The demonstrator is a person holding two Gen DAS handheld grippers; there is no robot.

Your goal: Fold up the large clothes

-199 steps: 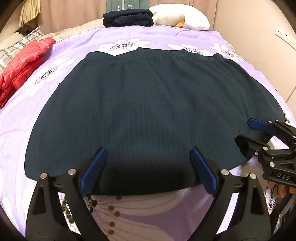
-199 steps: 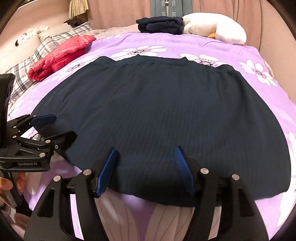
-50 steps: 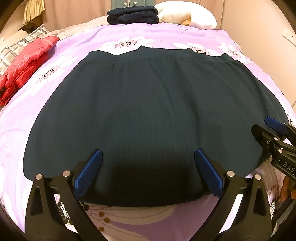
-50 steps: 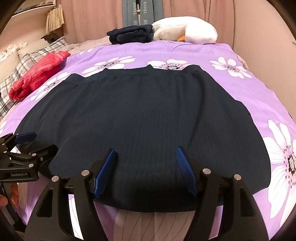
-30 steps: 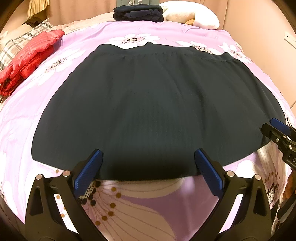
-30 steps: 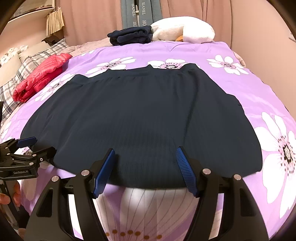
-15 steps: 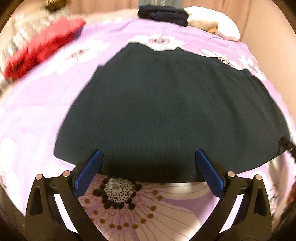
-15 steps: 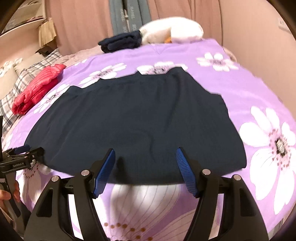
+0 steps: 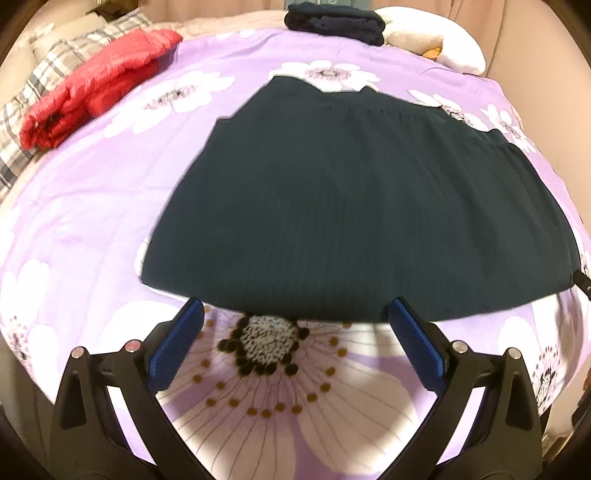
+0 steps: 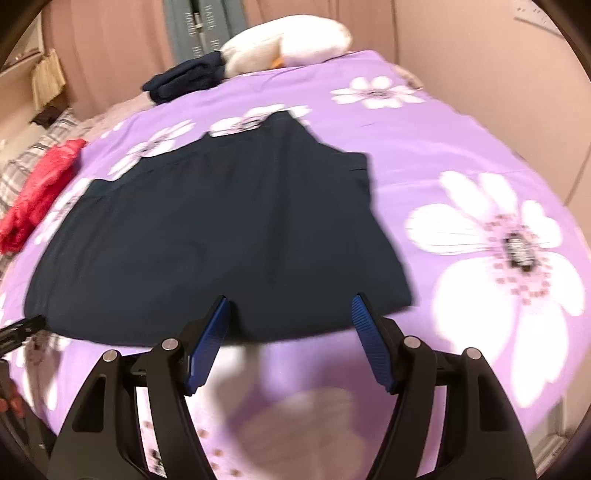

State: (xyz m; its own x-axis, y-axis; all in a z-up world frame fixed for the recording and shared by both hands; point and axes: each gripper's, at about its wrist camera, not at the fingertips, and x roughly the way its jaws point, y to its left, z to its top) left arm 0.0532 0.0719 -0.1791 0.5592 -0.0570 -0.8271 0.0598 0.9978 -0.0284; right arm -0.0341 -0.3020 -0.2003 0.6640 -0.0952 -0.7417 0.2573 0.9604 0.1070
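Bed with purple floral cover (image 9: 92,206); red jacket (image 9: 92,85) seen at 10 o'clock, folded dark pile (image 9: 334,20) at 12. Dark skirt (image 9: 354,206) is laid flat at centre, no fold yet made. Left tool (image 9: 295,332) and right tool (image 10: 290,332) are spread, nothing pinched, held just short of the near hem. All folding judged still to be done.

Dark garment (image 9: 354,206): matt ribbed knit cloth. Bedspread (image 9: 92,206): smooth printed cloth. Red jacket (image 9: 96,81), upper left: glossy quilted fabric. Left gripper (image 9: 295,339): matt black plastic, ridged blue pads (image 9: 173,347), metal pins.
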